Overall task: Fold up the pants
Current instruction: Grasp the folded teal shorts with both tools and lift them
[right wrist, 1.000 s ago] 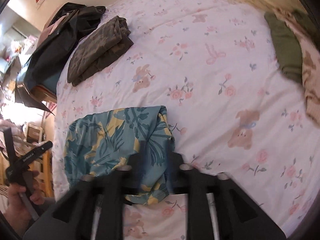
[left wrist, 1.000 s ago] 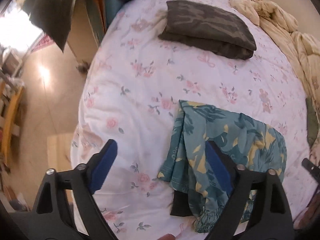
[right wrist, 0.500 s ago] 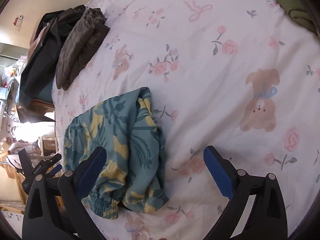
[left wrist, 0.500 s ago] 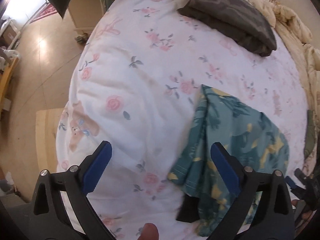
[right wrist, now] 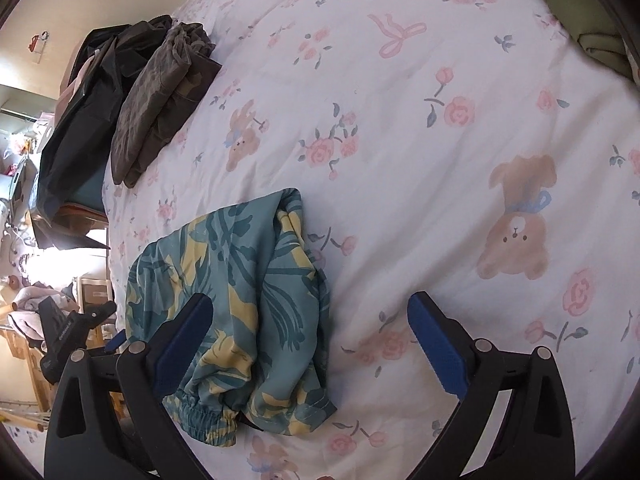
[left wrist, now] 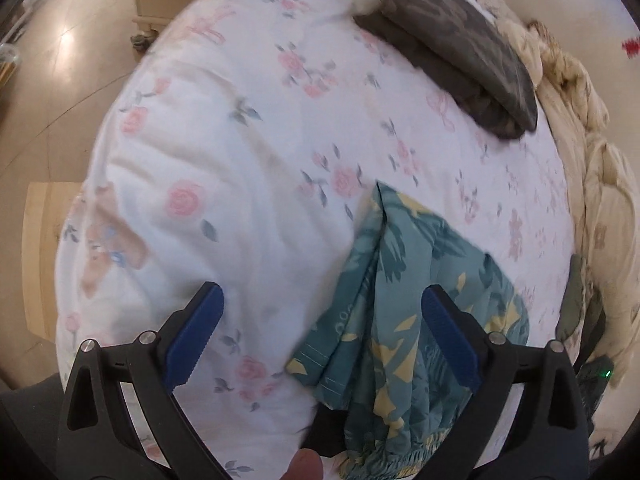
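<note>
A: From where does the left wrist camera look?
B: Steeply down along its fingers, close over the bed [left wrist: 248, 160], near its edge; floor lies at 10 o'clock.
A: The right wrist camera?
B: Down too, less steeply. Both share the teal pants [left wrist: 404, 304] [right wrist: 240, 280] and the dark folded pile [left wrist: 460, 48] [right wrist: 160, 92].

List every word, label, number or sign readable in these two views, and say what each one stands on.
No text can be read for certain.
White lettering on the left tongs' black arm, in the right wrist view: too small and tilted to read.
Small ring-shaped marks along the hem of the teal pants: print pattern, no legible word.
Red-and-white tag on the wall: blurred.
Red patch on the wall: blurred.
</note>
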The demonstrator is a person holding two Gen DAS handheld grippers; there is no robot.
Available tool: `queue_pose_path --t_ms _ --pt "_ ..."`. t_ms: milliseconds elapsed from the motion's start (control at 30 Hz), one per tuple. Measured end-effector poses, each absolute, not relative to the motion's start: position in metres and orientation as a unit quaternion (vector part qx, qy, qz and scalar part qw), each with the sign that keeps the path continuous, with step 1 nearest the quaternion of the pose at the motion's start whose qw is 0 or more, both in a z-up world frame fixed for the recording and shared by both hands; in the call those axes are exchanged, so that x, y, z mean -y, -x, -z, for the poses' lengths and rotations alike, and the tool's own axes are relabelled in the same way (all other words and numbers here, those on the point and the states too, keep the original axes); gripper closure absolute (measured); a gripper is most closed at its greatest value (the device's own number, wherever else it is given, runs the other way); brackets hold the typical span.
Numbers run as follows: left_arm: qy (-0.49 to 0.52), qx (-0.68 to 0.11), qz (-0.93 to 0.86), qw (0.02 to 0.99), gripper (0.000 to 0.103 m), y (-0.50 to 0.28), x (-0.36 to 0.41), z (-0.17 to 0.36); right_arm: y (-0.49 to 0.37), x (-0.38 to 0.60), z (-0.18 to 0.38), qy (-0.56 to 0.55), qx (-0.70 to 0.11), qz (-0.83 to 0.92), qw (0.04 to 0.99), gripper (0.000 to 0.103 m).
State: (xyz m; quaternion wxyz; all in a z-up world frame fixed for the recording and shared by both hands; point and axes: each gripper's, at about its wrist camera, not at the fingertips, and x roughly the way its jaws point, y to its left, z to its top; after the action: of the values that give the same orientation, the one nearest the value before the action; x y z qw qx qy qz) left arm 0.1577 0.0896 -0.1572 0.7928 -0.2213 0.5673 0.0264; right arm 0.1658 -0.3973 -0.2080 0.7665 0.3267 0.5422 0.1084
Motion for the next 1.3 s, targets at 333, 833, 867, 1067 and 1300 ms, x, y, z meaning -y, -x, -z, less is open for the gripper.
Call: queue_pose_path --t_ms 333,833,867,1067,1300 --pt "0.175 -0.584 0.037 0.792 0.005 -0.154 -0.043 0.167 -0.165 0.395 0.208 -0.326 -0.541 -0.114 0.767 0.003" --pt "0.090 -0.601 0.058 0.792 0.032 -0.164 -0.006 0.181 -0.169 0.348 0.231 -0.314 -0.567 -0.196 0.736 0.015" --pt "0.086 -0.600 0.052 0.794 0.038 -0.166 -0.005 0.180 -0.169 0.348 0.230 -0.302 -0.563 -0.181 0.748 0.020" --pt "0.070 -0.593 0.047 0.801 0.056 -0.158 -0.004 0.176 -0.170 0.345 0.229 -0.306 -0.551 -0.165 0.759 0.022" --pt "0.071 -0.593 0.042 0.801 0.060 -0.162 -0.001 0.178 -0.175 0.336 0.227 -0.286 -0.553 -0.169 0.764 0.025"
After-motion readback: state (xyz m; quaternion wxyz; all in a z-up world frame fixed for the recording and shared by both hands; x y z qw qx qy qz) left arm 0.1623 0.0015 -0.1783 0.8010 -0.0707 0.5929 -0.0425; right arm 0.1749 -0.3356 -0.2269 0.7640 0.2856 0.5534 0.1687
